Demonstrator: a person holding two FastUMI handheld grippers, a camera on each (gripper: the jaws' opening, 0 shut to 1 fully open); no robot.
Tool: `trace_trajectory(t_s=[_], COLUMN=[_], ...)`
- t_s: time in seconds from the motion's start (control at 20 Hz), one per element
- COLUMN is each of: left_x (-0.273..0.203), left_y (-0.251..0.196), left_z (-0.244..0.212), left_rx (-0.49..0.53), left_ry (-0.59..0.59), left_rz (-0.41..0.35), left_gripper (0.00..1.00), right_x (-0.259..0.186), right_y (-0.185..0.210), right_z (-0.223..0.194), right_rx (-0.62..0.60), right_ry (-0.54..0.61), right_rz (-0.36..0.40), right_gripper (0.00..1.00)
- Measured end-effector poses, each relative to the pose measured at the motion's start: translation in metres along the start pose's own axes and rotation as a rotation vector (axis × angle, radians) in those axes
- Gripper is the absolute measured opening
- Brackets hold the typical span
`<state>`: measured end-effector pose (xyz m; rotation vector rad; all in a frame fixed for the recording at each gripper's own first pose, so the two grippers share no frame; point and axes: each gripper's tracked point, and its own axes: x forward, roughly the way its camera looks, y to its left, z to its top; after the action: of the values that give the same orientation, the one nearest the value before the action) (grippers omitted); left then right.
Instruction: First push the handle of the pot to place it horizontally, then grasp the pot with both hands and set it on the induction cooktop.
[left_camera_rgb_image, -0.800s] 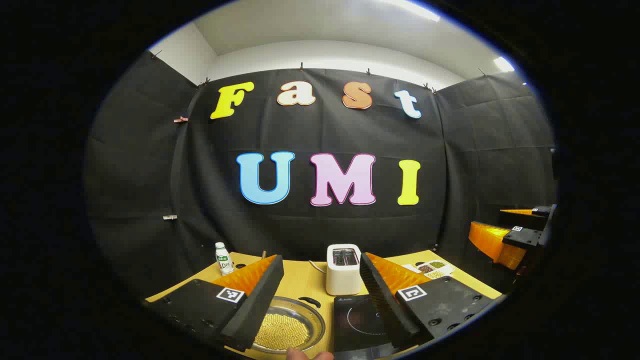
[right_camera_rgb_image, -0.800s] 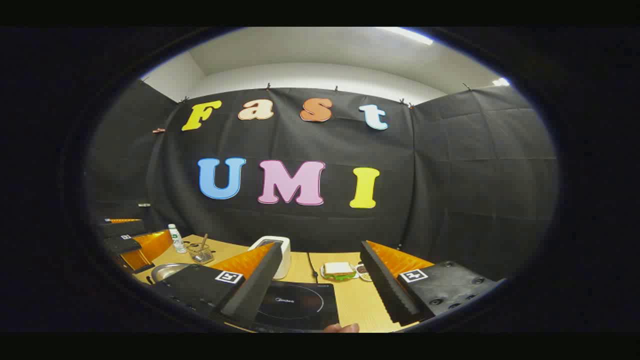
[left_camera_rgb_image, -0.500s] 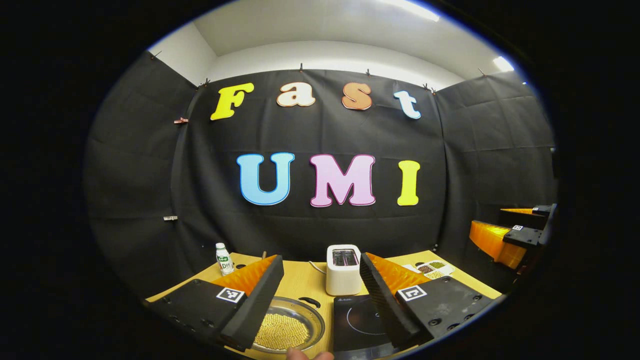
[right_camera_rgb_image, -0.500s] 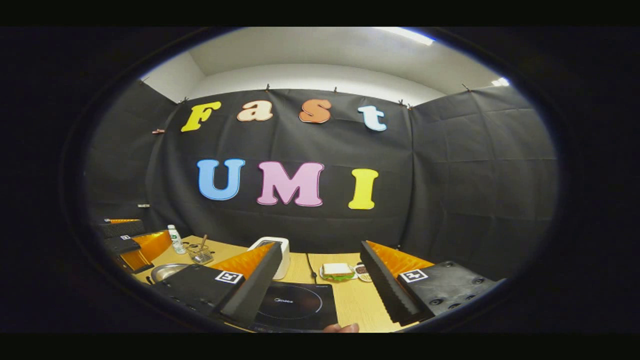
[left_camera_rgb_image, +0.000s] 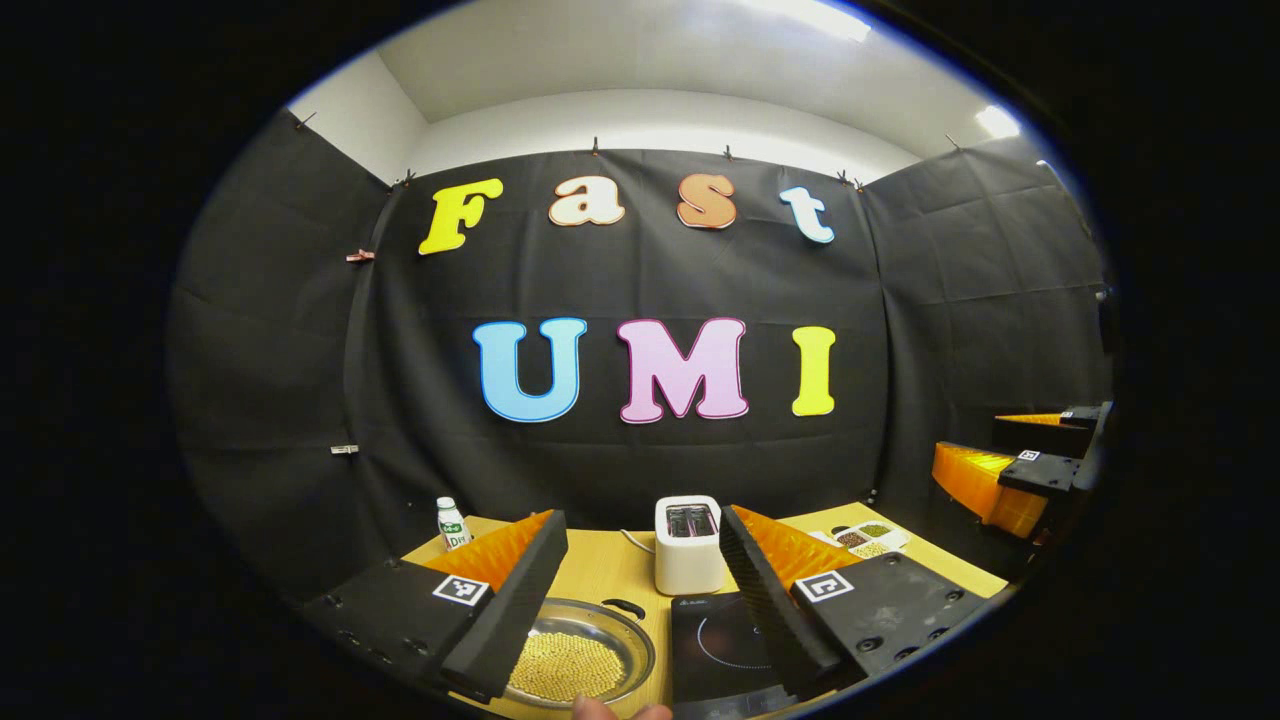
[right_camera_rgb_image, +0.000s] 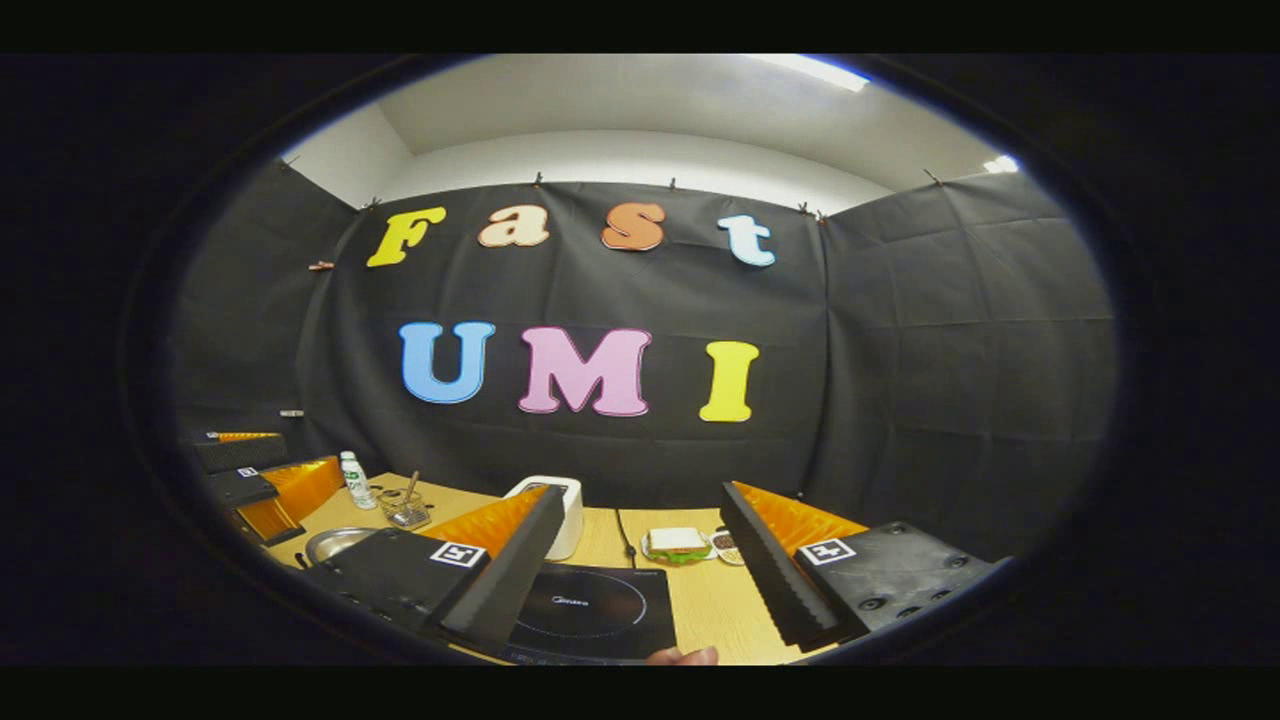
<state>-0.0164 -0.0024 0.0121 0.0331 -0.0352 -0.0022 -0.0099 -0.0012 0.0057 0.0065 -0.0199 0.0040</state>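
A shallow metal pot (left_camera_rgb_image: 645, 645) filled with yellow beans sits on the wooden table, low between my left gripper's fingers. Its black handle (left_camera_rgb_image: 624, 607) points toward the back. Just right of the pot lies the black induction cooktop (left_camera_rgb_image: 715, 645). My left gripper (left_camera_rgb_image: 640, 518) hovers open above both, holding nothing. My right gripper (right_camera_rgb_image: 642, 492) is open over the cooktop (right_camera_rgb_image: 590, 610), with the pot (right_camera_rgb_image: 335, 543) far off to its left. Each gripper appears at the edge of the other's view: the right gripper (left_camera_rgb_image: 1020, 470) and the left gripper (right_camera_rgb_image: 260, 480).
A white toaster (left_camera_rgb_image: 688, 545) stands behind the cooktop. A small bottle (left_camera_rgb_image: 452, 523) and a wire basket (right_camera_rgb_image: 405, 508) stand at the back left. A sandwich on a plate (right_camera_rgb_image: 677, 542) and small dishes of beans (left_camera_rgb_image: 865, 540) lie at the back right.
The left gripper has shifted slightly, so the toaster and bottle sit a little lower in its view. The right gripper barely moved. Both stay open.
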Motion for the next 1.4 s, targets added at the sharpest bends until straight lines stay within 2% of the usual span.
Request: trace_trajectory(t_s=[0.15, 0.3, 0.4, 0.5, 0.75, 0.95, 1.4], left_x=[-0.006, -0.01, -0.012, -0.014, -0.024, -0.048, -0.09], left_y=[-0.003, 0.006, 0.0, -0.003, 0.003, 0.001, 0.047], left_z=[-0.004, -0.003, -0.01, -0.028, -0.085, -0.142, -0.236], left_rx=[-0.019, -0.05, -0.067, -0.066, -0.029, 0.006, -0.043], left_ry=[0.012, 0.022, 0.056, 0.123, 0.353, 0.561, 0.952], left_rz=[-0.027, -0.022, -0.049, -0.072, -0.069, -0.147, -0.175], left_gripper=[0.95, 0.41, 0.05, 0.05, 0.05, 0.05, 0.05], right_x=[-0.002, -0.004, -0.004, -0.006, -0.007, -0.009, -0.009], right_y=[-0.003, -0.005, -0.006, -0.004, -0.001, 0.001, 0.008], right_z=[-0.001, 0.0, 0.0, -0.001, -0.009, -0.015, -0.03], right_rx=[0.0, -0.005, -0.008, -0.01, -0.026, -0.028, -0.031], right_ry=[0.001, -0.001, -0.003, 0.0, 0.018, 0.036, 0.069], right_rz=[-0.004, -0.008, -0.009, -0.003, 0.01, 0.017, 0.028], right_gripper=[0.98, 0.98, 0.97, 0.98, 0.97, 0.98, 0.98])
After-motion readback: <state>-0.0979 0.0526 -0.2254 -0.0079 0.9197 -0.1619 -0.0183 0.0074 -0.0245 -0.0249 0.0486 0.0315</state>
